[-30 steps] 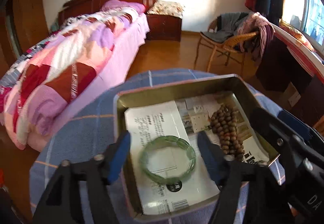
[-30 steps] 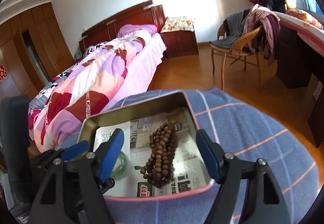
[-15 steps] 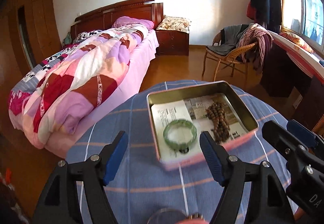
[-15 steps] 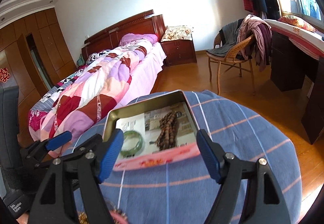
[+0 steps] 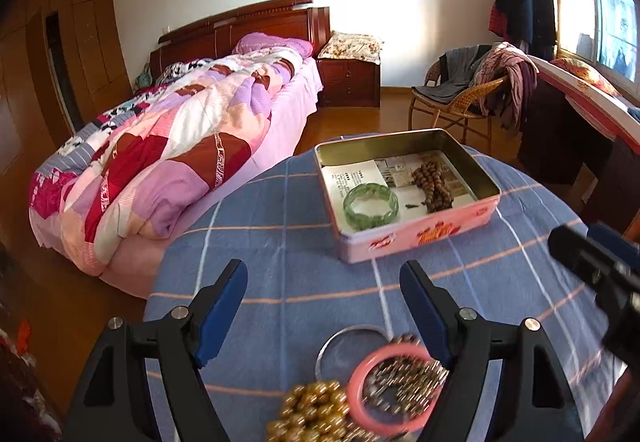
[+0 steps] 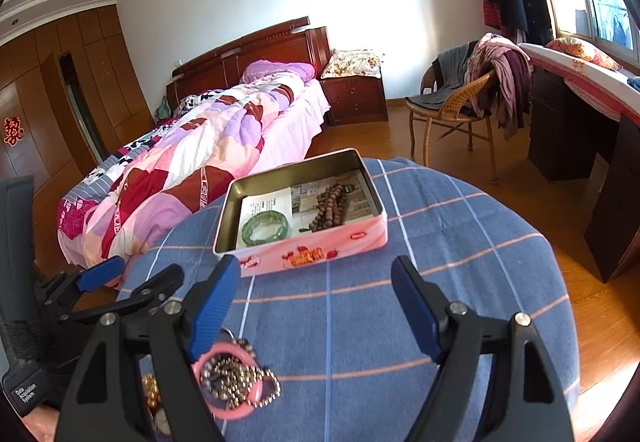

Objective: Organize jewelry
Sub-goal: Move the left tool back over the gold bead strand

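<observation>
Pink tin [image 5: 416, 234] on blue checked cloth [image 5: 280, 242], now farther off than 1 s ago, holds green bangle [image 5: 370, 205] and brown beads [image 5: 432, 186]; pink bangle [image 5: 390, 386], chain, gold beads [image 5: 316, 414] newly in view; left gripper [image 5: 324, 310] and right gripper [image 6: 316, 302] pulled back, both wide apart, empty, above cloth.

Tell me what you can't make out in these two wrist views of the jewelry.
- Gold bead string, left wrist view: motion-blurred and cut off by the bottom edge.
- Same string in the right wrist view: mostly hidden behind the right gripper's frame.
- Silver bangle, left wrist view: partly covered by the pink bangle.
- Print on the paper lining the tin: too small to read.
</observation>
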### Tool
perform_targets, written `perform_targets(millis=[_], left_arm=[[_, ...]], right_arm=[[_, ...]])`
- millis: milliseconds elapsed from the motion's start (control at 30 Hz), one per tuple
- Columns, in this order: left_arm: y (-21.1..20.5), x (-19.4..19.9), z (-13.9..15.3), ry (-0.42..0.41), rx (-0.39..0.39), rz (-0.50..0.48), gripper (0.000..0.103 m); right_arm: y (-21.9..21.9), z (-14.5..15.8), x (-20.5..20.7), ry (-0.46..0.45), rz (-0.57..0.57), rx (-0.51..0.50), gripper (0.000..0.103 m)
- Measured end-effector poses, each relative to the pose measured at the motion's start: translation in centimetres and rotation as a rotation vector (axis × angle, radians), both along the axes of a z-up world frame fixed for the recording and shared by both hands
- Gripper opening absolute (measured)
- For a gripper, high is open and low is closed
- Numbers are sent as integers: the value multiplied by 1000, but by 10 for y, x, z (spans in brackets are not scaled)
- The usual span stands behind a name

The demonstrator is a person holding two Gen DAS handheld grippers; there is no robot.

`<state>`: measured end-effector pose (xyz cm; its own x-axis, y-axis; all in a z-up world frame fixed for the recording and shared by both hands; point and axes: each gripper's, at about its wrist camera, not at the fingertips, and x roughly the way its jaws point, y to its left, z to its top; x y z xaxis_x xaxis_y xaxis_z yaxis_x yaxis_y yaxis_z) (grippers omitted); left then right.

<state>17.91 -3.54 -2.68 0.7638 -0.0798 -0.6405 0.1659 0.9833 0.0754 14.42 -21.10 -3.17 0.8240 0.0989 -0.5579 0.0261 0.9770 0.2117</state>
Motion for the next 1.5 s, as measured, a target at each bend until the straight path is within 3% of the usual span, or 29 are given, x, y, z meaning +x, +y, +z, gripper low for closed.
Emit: perform_targets(millis=[333,533,933,1067,1100,1133,1200,1333,1500], left_arm=[[72,-39,-24,15,-27,89,79],[99,-61,-37,27,-77,88,79],[63,-70,-54,90,-77,-141,79],[50,-53,-72,156,-29,-124,79],[49,-51,-75,170,-24,-123,73],[48,-49,-78,193,-35,-137,54],[49,-47,-80,216,-91,-163,34],[51,-45,-77,206,-106,-159,28],[73,-50,-50,137,-228,-150,26]], right_arm=[[8,-27,-24,61,25,-33,81],[18,-36,-36,91,58,-38,81],[40,-47,-46,131,120,-56,81],[41,-44,-49,121,115,-58,81],[41,-44,-49,120,113,-57,81],[40,-44,-50,120,113,-54,81],[40,-45,-50,126,112,-47,81],[38,-52,-45,159,123,-6,81],[45,-55,-44,171,169,8,73]])
